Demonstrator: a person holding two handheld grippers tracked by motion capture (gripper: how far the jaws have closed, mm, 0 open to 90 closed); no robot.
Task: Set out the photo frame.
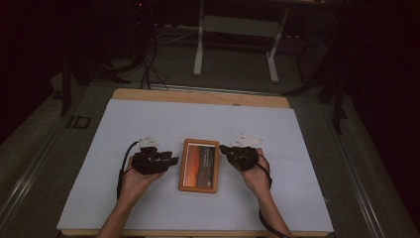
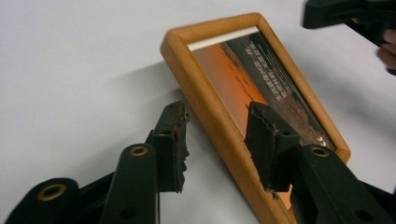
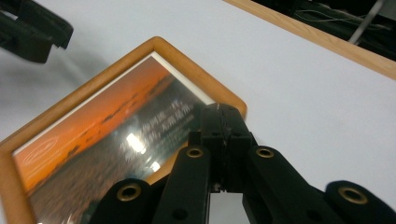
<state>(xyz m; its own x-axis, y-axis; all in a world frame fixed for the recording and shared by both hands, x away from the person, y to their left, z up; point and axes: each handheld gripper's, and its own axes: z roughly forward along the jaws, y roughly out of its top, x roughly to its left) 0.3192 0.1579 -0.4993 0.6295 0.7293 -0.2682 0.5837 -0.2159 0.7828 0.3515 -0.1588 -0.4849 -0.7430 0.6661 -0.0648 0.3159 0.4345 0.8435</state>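
Well, picture frame [image 1: 199, 165]: it lay flat on the white sheet [image 1: 148, 124], near the front and about in the middle, with the orange picture facing up
Table [image 1: 198, 96]: a strip of bare wood showed past the far edge of the sheet
Left gripper [image 2: 215, 140]: its jaws were spread wide, one on each side of the frame's near long wooden edge; one jaw was over the sheet and the other over the picture, and they were not squeezing anything
Left gripper from above [image 1: 157, 159]: it sat just beside the frame's left side, with the person's hand behind it
Right gripper [image 3: 223, 122]: its jaws were pressed together with no gap, and I saw nothing between them; the tips were over the frame's edge near a corner
Right gripper from above [image 1: 236, 154]: it was right at the frame's right side, and I could not tell if it touched the wood
Job: nobody told me what the job was, so I could only guess it was about the frame
Done so far: I think very little, since the frame lay flat and nothing held it
Left to do: I think the left gripper needed to close on the wooden edge before the frame could be lifted or moved
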